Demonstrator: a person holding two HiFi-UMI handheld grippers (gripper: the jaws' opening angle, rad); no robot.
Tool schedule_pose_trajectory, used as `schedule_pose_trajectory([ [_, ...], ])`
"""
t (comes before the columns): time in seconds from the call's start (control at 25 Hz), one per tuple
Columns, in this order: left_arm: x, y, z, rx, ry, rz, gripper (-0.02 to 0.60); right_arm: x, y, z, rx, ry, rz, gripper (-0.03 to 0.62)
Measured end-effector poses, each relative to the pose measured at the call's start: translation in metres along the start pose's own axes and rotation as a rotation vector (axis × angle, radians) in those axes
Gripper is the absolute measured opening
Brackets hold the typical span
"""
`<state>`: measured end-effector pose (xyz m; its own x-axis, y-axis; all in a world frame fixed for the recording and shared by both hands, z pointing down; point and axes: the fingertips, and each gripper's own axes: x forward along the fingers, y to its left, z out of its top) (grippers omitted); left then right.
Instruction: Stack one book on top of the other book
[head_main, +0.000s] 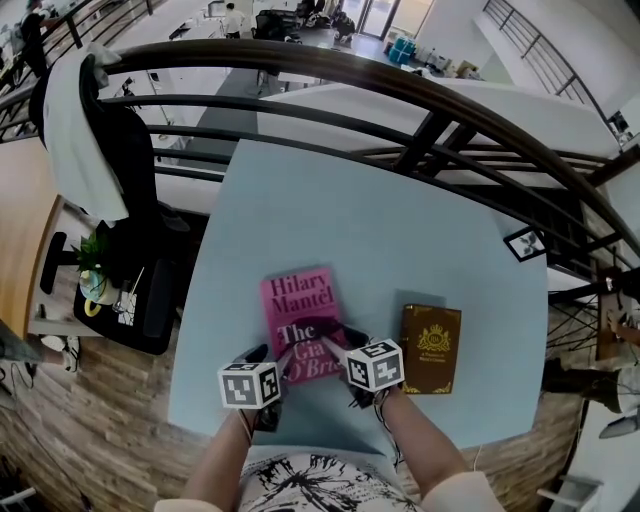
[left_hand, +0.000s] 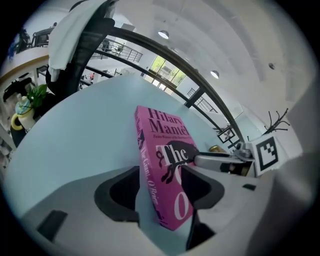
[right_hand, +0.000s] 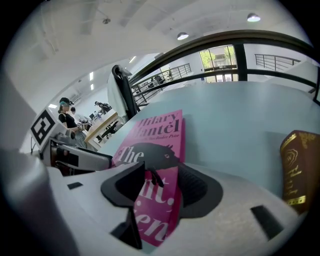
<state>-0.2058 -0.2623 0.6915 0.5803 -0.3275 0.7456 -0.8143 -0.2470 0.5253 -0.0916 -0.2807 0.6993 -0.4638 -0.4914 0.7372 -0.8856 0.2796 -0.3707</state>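
Note:
A pink paperback (head_main: 298, 310) lies face up on the light blue table (head_main: 400, 230), and a brown book with gold print (head_main: 431, 348) lies flat just to its right. Both grippers are at the pink book's near end. My left gripper (head_main: 278, 355) is open, and the spine edge of the pink book (left_hand: 167, 150) passes between its jaws with a gap on the left. My right gripper (head_main: 340, 338) is open around the near right edge of the pink book (right_hand: 155, 132). The brown book (right_hand: 300, 167) stands apart to the right, untouched.
A curved black railing (head_main: 420, 90) runs behind the table. To the left stand a black chair (head_main: 120, 200) draped with white cloth and a small potted plant (head_main: 92, 255). A small framed marker (head_main: 525, 243) sits at the table's far right corner. The table's near edge is just below the grippers.

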Motion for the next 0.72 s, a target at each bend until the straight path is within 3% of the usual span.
schedule_pose_trajectory([
  [0.36,0.015,-0.002,-0.009,-0.030,0.056,-0.013,0.235,-0.001,0.001,0.000,0.004,-0.028,-0.021,0.201],
  [0.72,0.014,0.000,-0.010,-0.042,0.085,0.043,0.235,-0.003,0.005,-0.001,0.018,-0.032,-0.032,0.193],
])
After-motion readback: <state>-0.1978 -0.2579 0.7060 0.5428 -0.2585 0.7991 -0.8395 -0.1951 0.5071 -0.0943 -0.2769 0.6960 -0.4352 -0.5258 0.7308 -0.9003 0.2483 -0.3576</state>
